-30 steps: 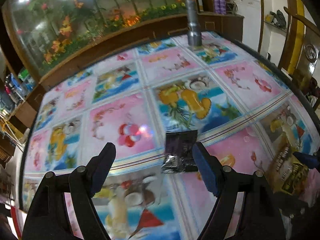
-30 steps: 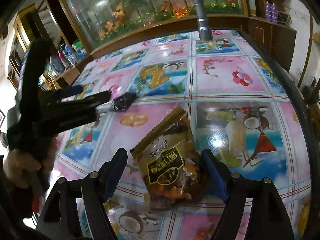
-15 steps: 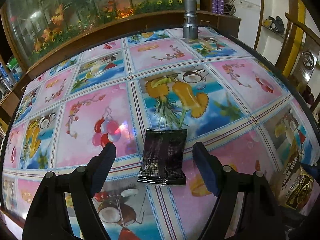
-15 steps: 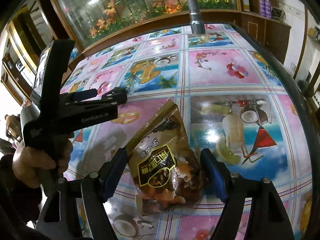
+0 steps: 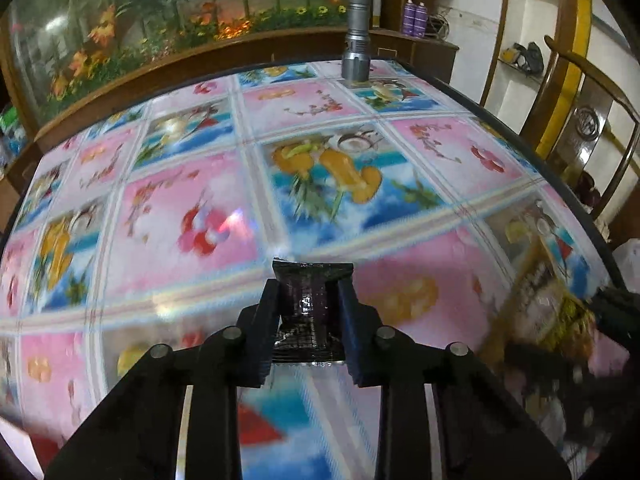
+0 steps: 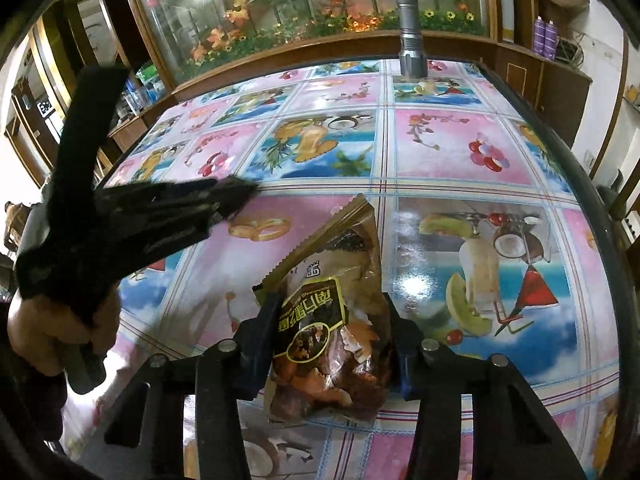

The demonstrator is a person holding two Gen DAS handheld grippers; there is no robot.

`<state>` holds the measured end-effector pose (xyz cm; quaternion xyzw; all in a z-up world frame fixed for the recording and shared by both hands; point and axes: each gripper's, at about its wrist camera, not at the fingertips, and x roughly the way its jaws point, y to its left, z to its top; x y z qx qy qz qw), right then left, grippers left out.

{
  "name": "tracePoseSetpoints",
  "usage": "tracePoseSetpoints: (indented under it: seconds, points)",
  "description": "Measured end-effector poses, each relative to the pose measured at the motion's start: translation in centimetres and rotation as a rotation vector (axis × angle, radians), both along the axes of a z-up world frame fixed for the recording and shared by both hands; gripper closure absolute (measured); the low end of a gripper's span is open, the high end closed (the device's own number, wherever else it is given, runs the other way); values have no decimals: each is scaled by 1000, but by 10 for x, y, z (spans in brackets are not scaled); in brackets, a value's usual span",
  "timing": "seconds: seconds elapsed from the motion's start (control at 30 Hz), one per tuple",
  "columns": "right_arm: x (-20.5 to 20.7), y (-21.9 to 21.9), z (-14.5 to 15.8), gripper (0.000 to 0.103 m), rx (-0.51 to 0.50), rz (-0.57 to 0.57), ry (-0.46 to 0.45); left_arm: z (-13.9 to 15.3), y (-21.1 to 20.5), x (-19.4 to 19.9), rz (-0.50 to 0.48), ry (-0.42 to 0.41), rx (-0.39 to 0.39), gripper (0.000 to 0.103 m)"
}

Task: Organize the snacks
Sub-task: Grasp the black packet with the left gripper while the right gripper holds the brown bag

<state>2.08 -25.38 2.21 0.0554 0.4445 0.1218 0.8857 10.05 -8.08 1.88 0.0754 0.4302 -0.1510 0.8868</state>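
Observation:
My left gripper is shut on a small black snack packet, which bends between the fingers just above the table. My right gripper is shut on a brown and gold snack bag with a black and yellow label, squeezing its lower half on the table. The same bag shows blurred at the right edge of the left wrist view. The left gripper shows from the side at the left of the right wrist view, held by a hand.
The table carries a glossy cloth of pink and blue fruit pictures. A grey metal flashlight stands upright at the far edge, also in the right wrist view. A wooden chair stands to the right. An aquarium wall runs behind.
Both grippers have closed: the left on the black packet, the right on the brown bag. Both were open around them half a second ago.

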Motion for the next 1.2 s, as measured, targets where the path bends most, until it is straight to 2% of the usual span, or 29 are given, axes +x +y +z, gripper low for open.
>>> tracePoseSetpoints:
  seconds: [0.27, 0.43, 0.5, 0.63, 0.77, 0.97, 1.1, 1.2]
  points:
    - [-1, 11, -1, 62, 104, 59, 14, -2, 49, -65, 76, 52, -70, 78]
    - [-6, 38, 0, 66, 165, 119, 20, -1, 83, -101, 135, 72, -118, 78]
    - [-7, 49, 0, 70, 182, 130, 24, -1, 94, -116, 149, 70, -132, 78]
    - [-9, 71, -2, 72, 228, 153, 42, 1, 113, -146, 173, 57, -159, 79]
    - [-14, 97, -4, 72, 239, 173, 52, -1, 126, -165, 190, 59, -188, 80]
    - [-21, 112, -5, 72, 256, 173, 53, -1, 139, -181, 195, 48, -212, 81]
    - [-25, 117, -6, 72, 257, 170, 52, -2, 136, -188, 188, 34, -171, 80]
    - [-26, 117, -7, 72, 261, 166, 52, -5, 137, -189, 207, 39, -161, 74]
